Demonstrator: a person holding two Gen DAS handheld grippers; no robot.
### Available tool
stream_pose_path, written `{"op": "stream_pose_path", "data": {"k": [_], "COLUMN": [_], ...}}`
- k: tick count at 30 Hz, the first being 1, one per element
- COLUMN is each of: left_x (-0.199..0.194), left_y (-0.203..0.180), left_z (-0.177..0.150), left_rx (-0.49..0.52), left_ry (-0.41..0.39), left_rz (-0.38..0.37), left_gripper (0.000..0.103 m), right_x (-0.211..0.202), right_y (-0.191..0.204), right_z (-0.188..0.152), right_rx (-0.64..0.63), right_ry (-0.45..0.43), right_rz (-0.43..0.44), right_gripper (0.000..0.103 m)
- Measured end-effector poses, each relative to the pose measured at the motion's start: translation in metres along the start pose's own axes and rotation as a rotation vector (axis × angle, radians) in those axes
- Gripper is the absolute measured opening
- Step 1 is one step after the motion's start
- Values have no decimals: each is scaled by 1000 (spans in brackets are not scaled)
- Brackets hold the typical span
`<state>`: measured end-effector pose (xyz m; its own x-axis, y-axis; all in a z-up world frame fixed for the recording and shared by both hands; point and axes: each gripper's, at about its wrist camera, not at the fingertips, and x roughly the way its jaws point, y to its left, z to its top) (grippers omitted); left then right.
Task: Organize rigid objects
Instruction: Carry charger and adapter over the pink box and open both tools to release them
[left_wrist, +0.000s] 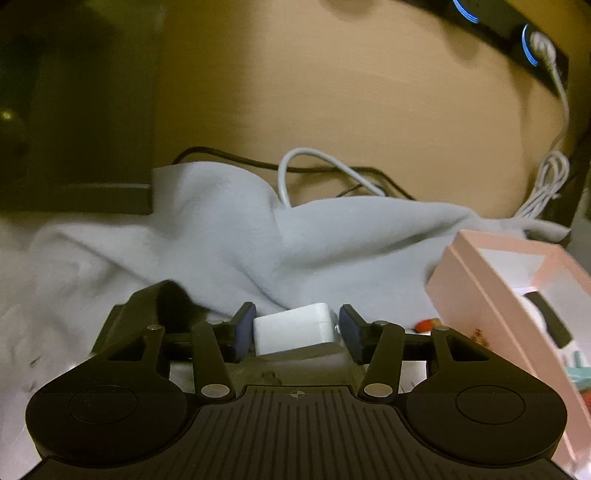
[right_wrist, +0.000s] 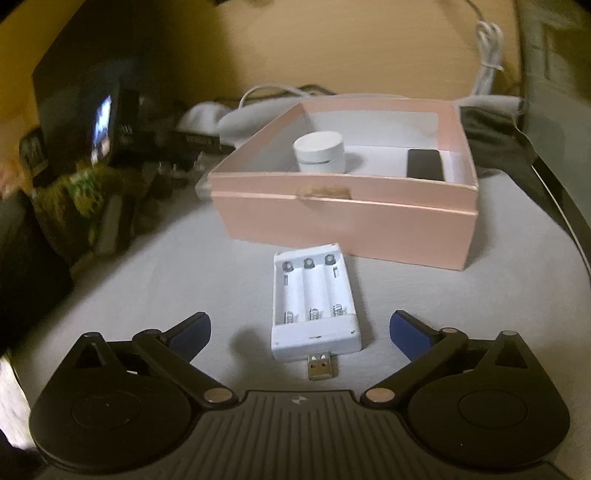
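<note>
Left gripper: fingers flank a small white rectangular plastic adapter block, the left pad touching it, a slim gap at the right. Right gripper: fingers spread wide around a white plastic three-slot battery charger with USB plug (lying free on the pale grey cloth). Just beyond stands an open pink cardboard box holding a white round puck and a flat black slab.
</note>
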<state>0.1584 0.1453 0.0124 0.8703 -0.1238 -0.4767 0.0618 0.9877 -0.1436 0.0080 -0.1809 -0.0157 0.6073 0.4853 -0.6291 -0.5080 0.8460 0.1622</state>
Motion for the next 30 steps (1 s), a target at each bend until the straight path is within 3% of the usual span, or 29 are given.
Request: {"op": "stream_pose_path", "data": {"k": [3, 6, 10, 13, 15, 19, 24, 28, 30], "left_x": [-31, -74, -125, -147, -156, -172, -177, -162, -145], "left_y": [2, 0, -13, -28, -39, -60, -91, -115, -126], "left_z": [-8, -19, -42, -60, -70, -77, -44, 14, 43], "left_rx": [4, 27, 96, 133, 150, 223, 273, 214, 182], "left_ry": [-33, -72, -95, -79, -50, -16, -93, -256, -293], "left_rz": [-29, -72, -142, -200, -262, -374, -457, -427, -417], "left_gripper": [54, 54, 54, 54, 54, 54, 54, 55, 55], "right_x": [1, 1, 6, 15, 16, -8, -76, -116, -126], "right_y": [5, 8, 9, 8, 12, 22, 20, 14, 9], "right_z": [-1, 2, 11, 18, 19, 20, 29, 40, 42], "right_rx": [-29, -47, -62, -75, -100, -167, -180, -194, -189], "right_ry": [8, -6, -31, 0, 12, 8, -122, -240, -273], "right_rz": [-13, -52, -129, -122, -122, -117, -128, -208, -239], "right_gripper": [100, 89, 86, 68, 47, 47, 47, 47, 47]}}
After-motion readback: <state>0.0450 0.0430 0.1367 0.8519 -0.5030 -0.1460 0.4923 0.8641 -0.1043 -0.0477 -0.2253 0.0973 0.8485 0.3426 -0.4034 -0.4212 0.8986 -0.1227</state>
